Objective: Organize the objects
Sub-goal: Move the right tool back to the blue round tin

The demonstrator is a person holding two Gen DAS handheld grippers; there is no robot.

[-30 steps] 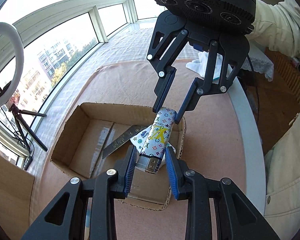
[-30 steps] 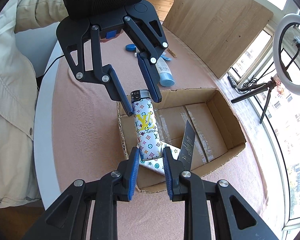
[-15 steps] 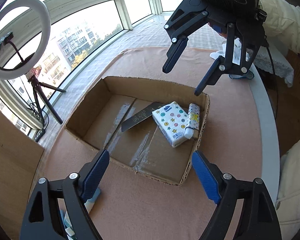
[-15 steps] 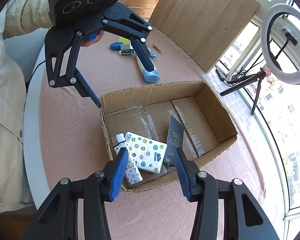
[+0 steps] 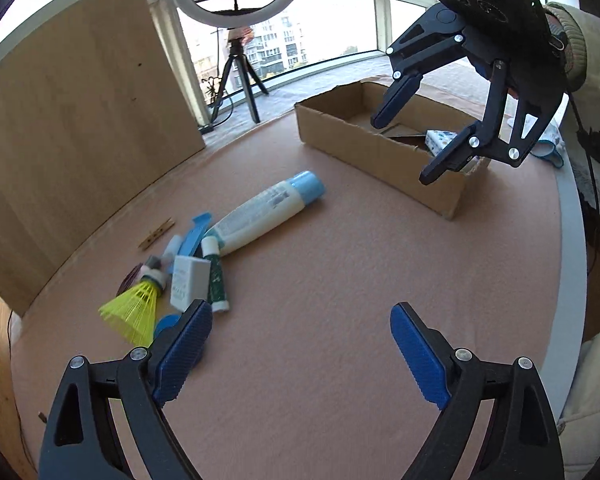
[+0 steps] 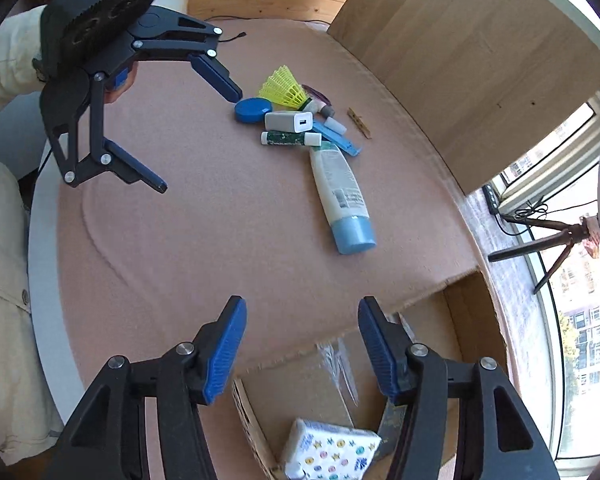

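A cardboard box stands on the pink table mat, also in the right wrist view; a patterned tissue pack lies inside it. A pile of loose items lies apart from the box: a white tube with a blue cap, a white charger block, a green tube, a yellow shuttlecock, a blue lid, a clothespin. My left gripper is open and empty beside the pile. My right gripper is open and empty above the box's near wall.
A wooden board stands along the table's far side. A ring light on a tripod stands by the window. The white table rim runs along the person's side. White cloth lies beyond the box.
Both grippers let go of the patterned lighter into the box and opened wide. The left gripper swung away from the box toward the pile; the right gripper rose above the box's edge.
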